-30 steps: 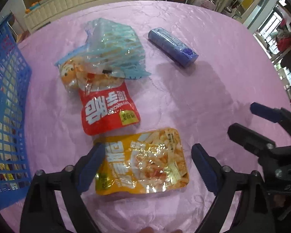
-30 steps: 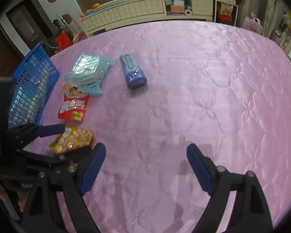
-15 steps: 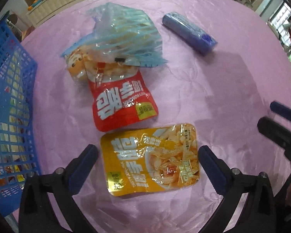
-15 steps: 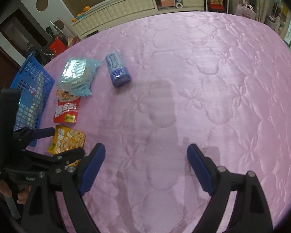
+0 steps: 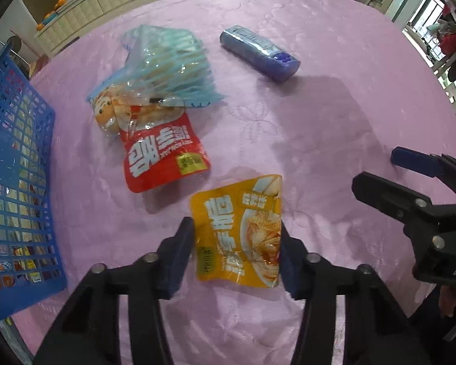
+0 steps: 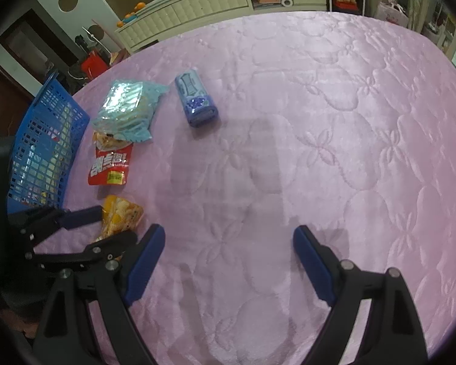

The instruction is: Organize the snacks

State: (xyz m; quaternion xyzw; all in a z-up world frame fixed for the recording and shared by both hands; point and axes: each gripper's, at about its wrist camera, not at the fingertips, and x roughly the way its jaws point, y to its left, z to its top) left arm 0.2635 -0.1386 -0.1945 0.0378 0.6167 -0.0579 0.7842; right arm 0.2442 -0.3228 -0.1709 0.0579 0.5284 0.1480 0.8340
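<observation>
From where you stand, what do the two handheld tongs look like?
Both look the same: the left tongs and the right tongs have black plastic arms shaped like angular struts with cut-out openings, silver rivets at the joints, and flat dark blue pads on the tips. White lettering shows on the right tool's body in the left wrist view, too cropped to read. No cables or sleeves are visible.

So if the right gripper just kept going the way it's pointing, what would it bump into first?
Probably just the pink tablecloth. The right gripper is open with nothing between its fingers, and no snack lies ahead.
</observation>
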